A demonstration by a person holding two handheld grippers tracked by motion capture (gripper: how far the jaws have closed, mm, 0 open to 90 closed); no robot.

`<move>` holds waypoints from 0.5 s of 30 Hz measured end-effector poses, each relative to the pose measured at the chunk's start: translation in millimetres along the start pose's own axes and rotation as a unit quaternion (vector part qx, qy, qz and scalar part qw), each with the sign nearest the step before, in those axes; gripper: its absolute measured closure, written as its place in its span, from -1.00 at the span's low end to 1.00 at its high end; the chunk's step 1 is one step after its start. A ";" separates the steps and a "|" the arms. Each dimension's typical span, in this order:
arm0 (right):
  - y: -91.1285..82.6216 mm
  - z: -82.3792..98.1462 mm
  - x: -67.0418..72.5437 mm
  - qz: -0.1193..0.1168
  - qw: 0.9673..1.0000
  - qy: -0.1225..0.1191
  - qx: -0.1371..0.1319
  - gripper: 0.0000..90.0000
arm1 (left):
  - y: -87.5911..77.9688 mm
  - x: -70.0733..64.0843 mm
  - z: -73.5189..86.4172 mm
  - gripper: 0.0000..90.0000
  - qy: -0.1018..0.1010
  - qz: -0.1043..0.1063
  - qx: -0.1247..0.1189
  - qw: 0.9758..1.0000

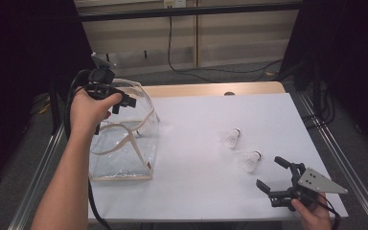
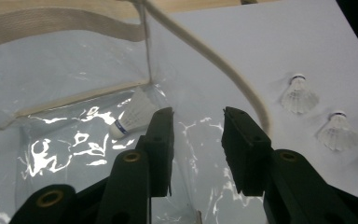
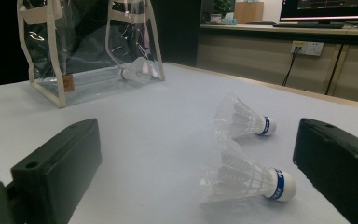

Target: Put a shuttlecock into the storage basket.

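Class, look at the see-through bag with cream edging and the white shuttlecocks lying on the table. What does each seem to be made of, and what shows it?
See-through bag with cream edging: probably soft glossy plastic film; it wrinkles and throws bright glare. Its cream trim and handles look like matte woven fabric tape.
White shuttlecocks: translucent skirts, feather or plastic, hard to tell; rounded white base with a blue band.

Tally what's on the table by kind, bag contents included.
Shuttlecocks: 3, one inside the bag, two loose on the table
Clear bags: 1
Total: 4
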State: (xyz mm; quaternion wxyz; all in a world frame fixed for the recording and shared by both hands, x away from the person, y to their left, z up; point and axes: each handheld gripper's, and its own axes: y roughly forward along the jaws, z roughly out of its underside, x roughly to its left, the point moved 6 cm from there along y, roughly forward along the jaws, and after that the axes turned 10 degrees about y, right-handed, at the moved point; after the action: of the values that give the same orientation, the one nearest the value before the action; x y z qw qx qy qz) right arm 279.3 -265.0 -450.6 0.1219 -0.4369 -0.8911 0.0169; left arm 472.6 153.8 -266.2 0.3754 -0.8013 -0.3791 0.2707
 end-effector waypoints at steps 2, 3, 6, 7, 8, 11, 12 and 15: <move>0.0 -0.1 0.3 0.000 1.000 -0.001 0.000 -0.98 | -0.9 -3.4 -0.9 0.37 0.003 0.005 -0.002 1.000; -0.1 0.0 0.3 0.001 1.000 -0.001 0.000 -0.98 | -1.2 -4.8 -1.2 0.35 0.006 0.009 -0.003 1.000; -0.2 0.0 0.0 0.001 1.000 0.000 0.000 -0.98 | -1.2 -9.3 -0.9 0.30 0.012 0.014 0.005 1.000; -0.2 0.0 0.0 0.001 1.000 0.000 0.000 -0.98 | -0.9 -11.0 -1.2 0.27 0.014 0.015 0.003 1.000; -0.2 0.0 -0.1 0.001 1.000 -0.001 0.000 -0.98 | -1.2 -12.8 -1.3 0.23 0.015 0.017 0.003 1.000; -0.1 0.0 0.2 0.001 1.000 -0.001 0.000 -0.98 | -1.8 -18.7 -1.7 0.19 0.024 0.026 0.004 0.999; -0.1 0.0 0.2 0.000 1.000 -0.001 0.000 -0.98 | -2.2 -20.8 -2.2 0.15 0.026 0.027 0.003 0.999; 0.0 0.1 0.1 0.000 1.000 -0.001 0.001 -0.98 | -3.3 -26.2 -2.9 0.03 0.031 0.031 0.003 0.999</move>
State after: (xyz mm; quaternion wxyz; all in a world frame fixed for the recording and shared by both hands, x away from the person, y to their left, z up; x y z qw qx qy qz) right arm 279.3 -264.9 -450.7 0.1216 -0.4369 -0.8911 0.0178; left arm 458.5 132.9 -258.0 0.3809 -0.8197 -0.3411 0.2581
